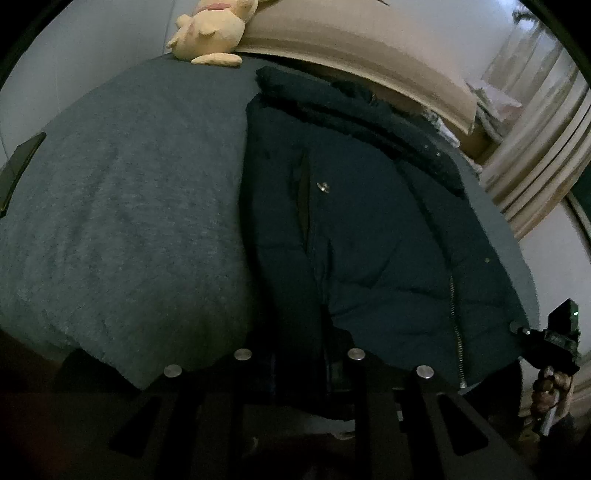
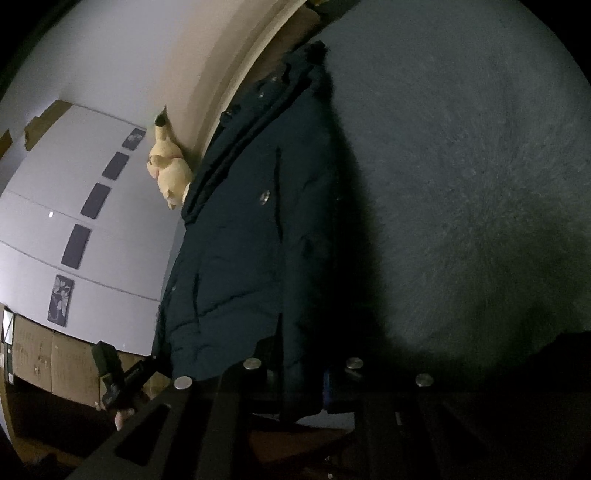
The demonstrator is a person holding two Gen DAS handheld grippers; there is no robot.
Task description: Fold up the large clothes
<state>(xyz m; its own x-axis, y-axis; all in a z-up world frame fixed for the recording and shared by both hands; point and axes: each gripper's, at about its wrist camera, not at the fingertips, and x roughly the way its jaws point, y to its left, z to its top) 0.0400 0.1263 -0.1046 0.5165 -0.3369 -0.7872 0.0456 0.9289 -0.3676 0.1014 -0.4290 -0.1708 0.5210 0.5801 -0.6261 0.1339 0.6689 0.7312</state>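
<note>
At hem, gripper [image 2: 299,384] pinches jacket [image 2: 236,240].

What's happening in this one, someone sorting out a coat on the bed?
A person is folding a dark navy padded jacket laid on a grey fleecy bed blanket, using a handheld gripper in each hand. Both the left gripper and the right gripper are at the jacket's near hem and appear closed on its fabric, though it is dark there. The jacket lies lengthwise with its collar toward the headboard, where a yellow plush toy sits.
</note>
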